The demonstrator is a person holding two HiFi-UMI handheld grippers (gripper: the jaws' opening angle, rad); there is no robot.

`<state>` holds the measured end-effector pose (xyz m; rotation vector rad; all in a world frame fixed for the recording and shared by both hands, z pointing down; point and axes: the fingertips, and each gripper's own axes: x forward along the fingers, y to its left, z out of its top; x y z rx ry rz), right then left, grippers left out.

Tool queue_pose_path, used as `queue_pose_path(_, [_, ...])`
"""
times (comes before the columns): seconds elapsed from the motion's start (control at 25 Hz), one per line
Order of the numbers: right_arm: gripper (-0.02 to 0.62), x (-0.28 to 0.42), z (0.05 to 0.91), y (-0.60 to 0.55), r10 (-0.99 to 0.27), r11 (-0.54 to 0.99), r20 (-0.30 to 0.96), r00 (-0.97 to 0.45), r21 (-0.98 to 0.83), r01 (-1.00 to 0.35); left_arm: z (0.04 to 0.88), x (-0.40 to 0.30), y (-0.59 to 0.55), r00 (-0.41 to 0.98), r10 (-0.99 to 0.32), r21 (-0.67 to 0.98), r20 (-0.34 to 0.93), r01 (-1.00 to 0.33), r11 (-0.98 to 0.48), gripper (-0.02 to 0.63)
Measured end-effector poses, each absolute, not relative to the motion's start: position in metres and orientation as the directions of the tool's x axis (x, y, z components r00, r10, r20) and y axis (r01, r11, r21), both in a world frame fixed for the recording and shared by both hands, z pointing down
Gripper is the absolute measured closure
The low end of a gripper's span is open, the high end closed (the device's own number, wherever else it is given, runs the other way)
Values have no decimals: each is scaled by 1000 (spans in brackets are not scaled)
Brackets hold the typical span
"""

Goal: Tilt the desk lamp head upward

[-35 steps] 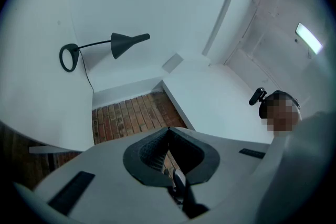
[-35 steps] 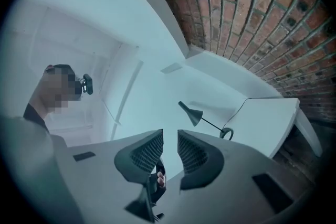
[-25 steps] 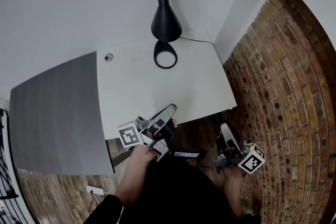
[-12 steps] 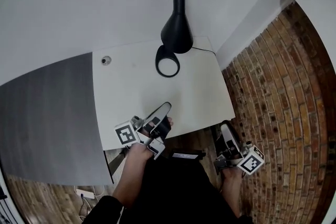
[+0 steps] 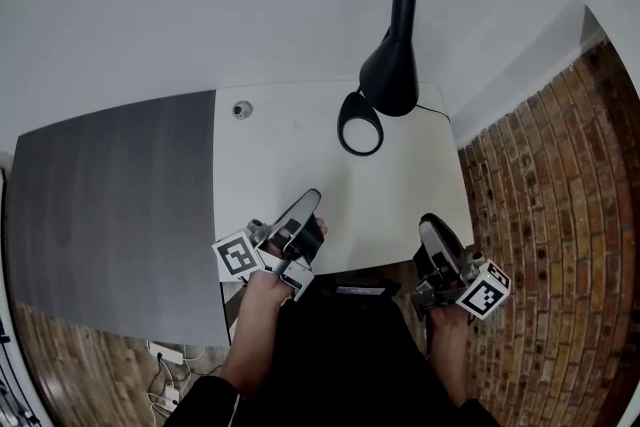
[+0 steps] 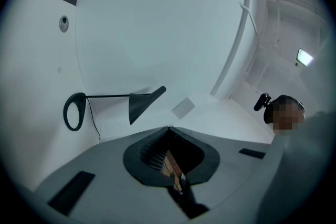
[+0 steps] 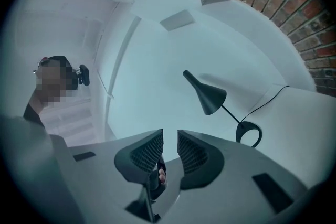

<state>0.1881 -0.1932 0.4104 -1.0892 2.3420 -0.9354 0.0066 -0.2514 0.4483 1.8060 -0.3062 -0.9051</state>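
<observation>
Head view, desk lamp [image 5: 388,75] shifted rightward, right hand-held gripper [image 5: 433,227] nearer desk [image 5: 290,160]

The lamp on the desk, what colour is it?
The lamp is black all over. The head view shows it best.

Black desk lamp [image 5: 388,75] stands on white desk [image 5: 290,180].

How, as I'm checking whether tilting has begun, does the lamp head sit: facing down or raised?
Facing down: the lamp head has its wide mouth toward the desk, narrow end up.
</observation>
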Motion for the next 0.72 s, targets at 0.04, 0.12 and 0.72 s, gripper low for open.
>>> queue_pose_path(0.04, [505, 186, 412, -195, -778, 474, -67, -625, -715, -513, 450, 6, -253, 677, -595, 887, -433, 202, -416, 592])
queue_pose_path(0.12, [505, 185, 419, -195, -773, 465, -57, -632, -728, -503, 455, 8, -252, 675, -604, 894, -424, 205, -399, 592])
queue_pose_path(0.72, [505, 231, 445, -284, -698, 481, -102, -708, -800, -359, 461, 42, -307, 662, -691, 929, -290, 21, -370, 592])
